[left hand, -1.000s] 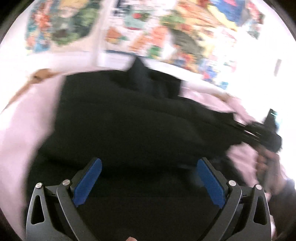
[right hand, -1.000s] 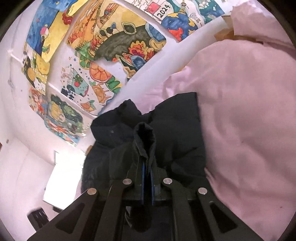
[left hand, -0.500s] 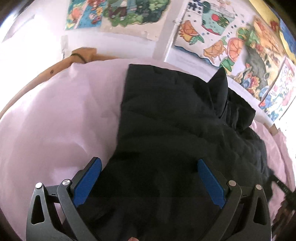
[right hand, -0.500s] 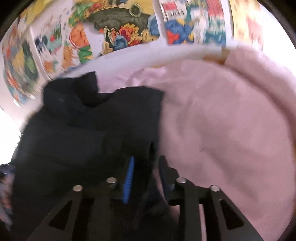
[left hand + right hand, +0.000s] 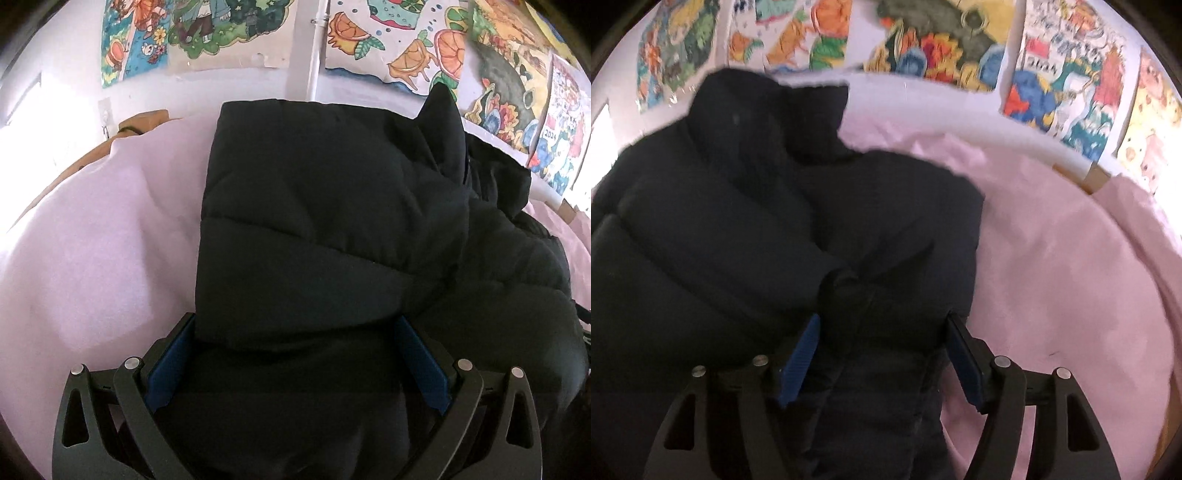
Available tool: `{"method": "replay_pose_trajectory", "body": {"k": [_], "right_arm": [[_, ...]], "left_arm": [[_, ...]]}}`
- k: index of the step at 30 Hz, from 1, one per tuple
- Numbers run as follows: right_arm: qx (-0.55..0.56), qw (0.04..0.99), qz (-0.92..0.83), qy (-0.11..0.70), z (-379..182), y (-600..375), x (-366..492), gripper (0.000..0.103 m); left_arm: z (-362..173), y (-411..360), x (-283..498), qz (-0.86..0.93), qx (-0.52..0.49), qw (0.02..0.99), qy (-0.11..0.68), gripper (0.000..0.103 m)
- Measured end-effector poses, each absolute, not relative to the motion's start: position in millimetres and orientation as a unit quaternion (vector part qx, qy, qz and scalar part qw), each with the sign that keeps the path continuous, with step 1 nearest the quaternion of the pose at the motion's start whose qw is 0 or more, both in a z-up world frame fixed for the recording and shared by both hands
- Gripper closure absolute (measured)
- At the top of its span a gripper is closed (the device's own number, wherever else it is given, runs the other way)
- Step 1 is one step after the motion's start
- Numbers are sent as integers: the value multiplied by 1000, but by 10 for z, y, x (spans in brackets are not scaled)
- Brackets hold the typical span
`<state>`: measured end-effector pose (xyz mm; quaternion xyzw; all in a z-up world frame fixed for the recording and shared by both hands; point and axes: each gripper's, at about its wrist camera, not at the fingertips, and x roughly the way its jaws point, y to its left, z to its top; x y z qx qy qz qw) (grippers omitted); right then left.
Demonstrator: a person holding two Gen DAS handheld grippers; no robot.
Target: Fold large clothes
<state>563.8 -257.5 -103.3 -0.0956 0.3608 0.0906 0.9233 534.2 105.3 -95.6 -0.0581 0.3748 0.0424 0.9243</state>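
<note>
A black puffer jacket (image 5: 332,206) lies folded over on a pink sheet (image 5: 92,258). My left gripper (image 5: 295,354) is open, its blue pads either side of the jacket's near edge, with the fabric bulging between the jaws. In the right wrist view the same jacket (image 5: 738,221) fills the left half. My right gripper (image 5: 882,354) is open, and a bunched fold of the jacket lies between its blue pads.
The pink sheet (image 5: 1071,277) covers the surface, with a wooden edge (image 5: 140,122) at the back left. Colourful posters (image 5: 388,44) hang on the white wall behind. A white pipe (image 5: 314,55) runs down the wall.
My right gripper was shut on a jacket fold and has opened wide. My left gripper stayed open and moved in low over the jacket's near edge.
</note>
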Motion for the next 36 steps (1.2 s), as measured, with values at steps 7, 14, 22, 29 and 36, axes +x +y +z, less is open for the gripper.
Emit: {"method": "replay_pose_trajectory", "body": {"k": [7, 14, 22, 29, 36], "right_arm": [[-120, 917, 80, 373, -1340, -2490, 5813, 27], [-118, 918, 71, 371, -1362, -2511, 5814, 21], [-66, 926, 111, 354, -1037, -2715, 5599, 17], [-27, 940, 165, 297, -525, -2690, 5436, 17], [61, 935, 195, 289, -37, -2486, 5828, 17]], "left_arm": [[-1136, 995, 5436, 50, -37, 927, 371, 1], [-1154, 996, 5415, 50, -33, 929, 365, 1], [-796, 1044, 5318, 59, -65, 911, 404, 1], [-226, 859, 5308, 25, -83, 922, 378, 1], [278, 641, 5916, -25, -110, 924, 366, 1]]}}
